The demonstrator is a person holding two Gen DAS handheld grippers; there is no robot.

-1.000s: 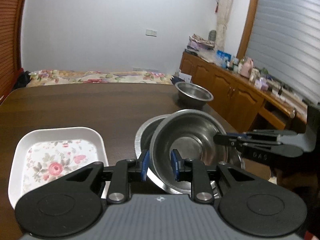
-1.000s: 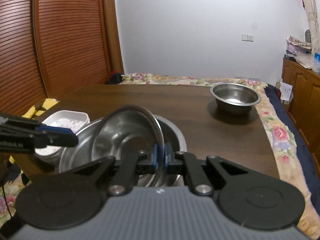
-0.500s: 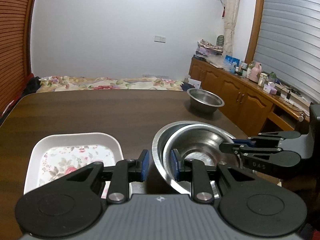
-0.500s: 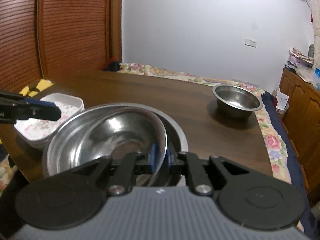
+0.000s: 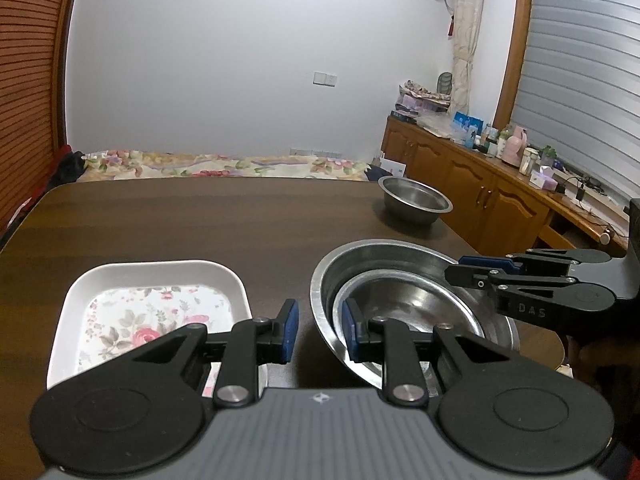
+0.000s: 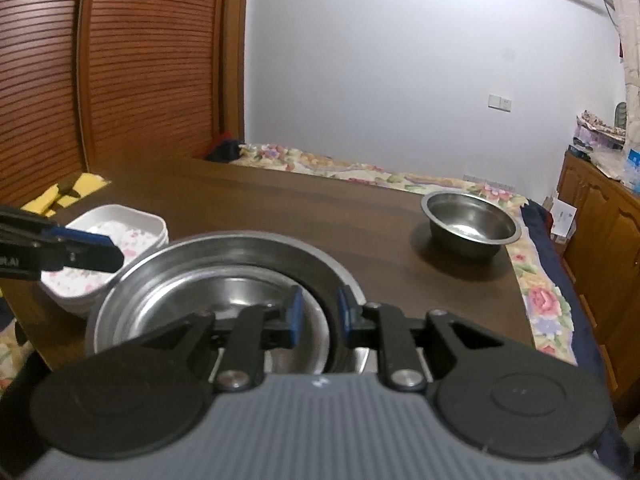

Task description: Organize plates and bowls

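A smaller steel bowl (image 5: 416, 312) (image 6: 224, 312) lies nested inside a larger steel bowl (image 5: 384, 252) (image 6: 240, 244) at the near edge of the dark wooden table (image 5: 200, 220). My left gripper (image 5: 319, 330) is open at the nested bowls' left rim, one pad (image 5: 350, 328) against the rims, holding nothing. My right gripper (image 6: 319, 314) is open, its jaws either side of the bowls' right rims; it also shows in the left wrist view (image 5: 472, 270). A white floral dish (image 5: 156, 308) (image 6: 116, 248) sits to the left. A third steel bowl (image 5: 414, 198) (image 6: 470, 224) stands at the far right.
A flowered cloth (image 6: 540, 300) hangs along the table's right edge. A wooden sideboard (image 5: 500, 196) with bottles stands to the right. A slatted wooden door (image 6: 120, 80) is at the far left. A bed with flowered bedding (image 5: 224, 162) lies beyond the table.
The smaller bowl, held tilted by my right gripper, has dropped flat into the larger bowl. My right gripper has opened and let it go. My left gripper has opened wider.
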